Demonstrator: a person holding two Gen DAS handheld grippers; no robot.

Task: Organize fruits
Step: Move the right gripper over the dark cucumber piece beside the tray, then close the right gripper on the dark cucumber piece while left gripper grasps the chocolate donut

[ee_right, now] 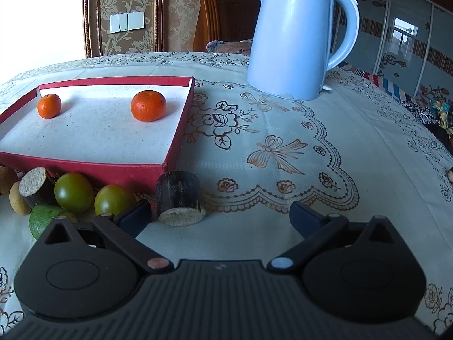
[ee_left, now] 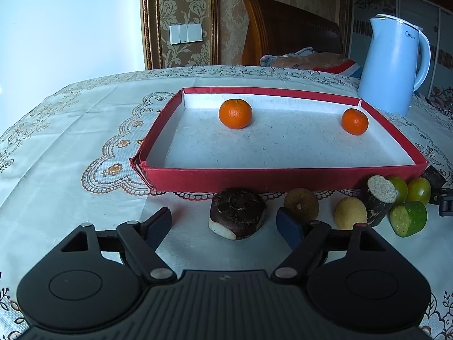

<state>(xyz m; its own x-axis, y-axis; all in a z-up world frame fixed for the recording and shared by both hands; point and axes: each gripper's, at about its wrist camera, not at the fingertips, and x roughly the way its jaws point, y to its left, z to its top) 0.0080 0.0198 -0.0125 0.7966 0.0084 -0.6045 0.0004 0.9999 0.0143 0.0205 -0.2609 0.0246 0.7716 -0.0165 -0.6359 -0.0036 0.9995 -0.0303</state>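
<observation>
The left gripper point(ee_left: 226, 223) and right gripper point(ee_right: 219, 216) both have their fingers spread wide and hold nothing, tipped down over the table toward the loose fruits in front of the red tray point(ee_left: 283, 177), likely ready to pick more, while two oranges point(ee_left: 235, 113) already sit inside.

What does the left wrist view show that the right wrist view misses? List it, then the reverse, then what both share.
Only the left wrist view: the dark taro piece ahead of the open left gripper.

Only the right wrist view: the open right gripper and the mirrored wardrobe doors.

Both: the red tray with two oranges, the blue kettle, two green tomatoes and the sugarcane pieces.
</observation>
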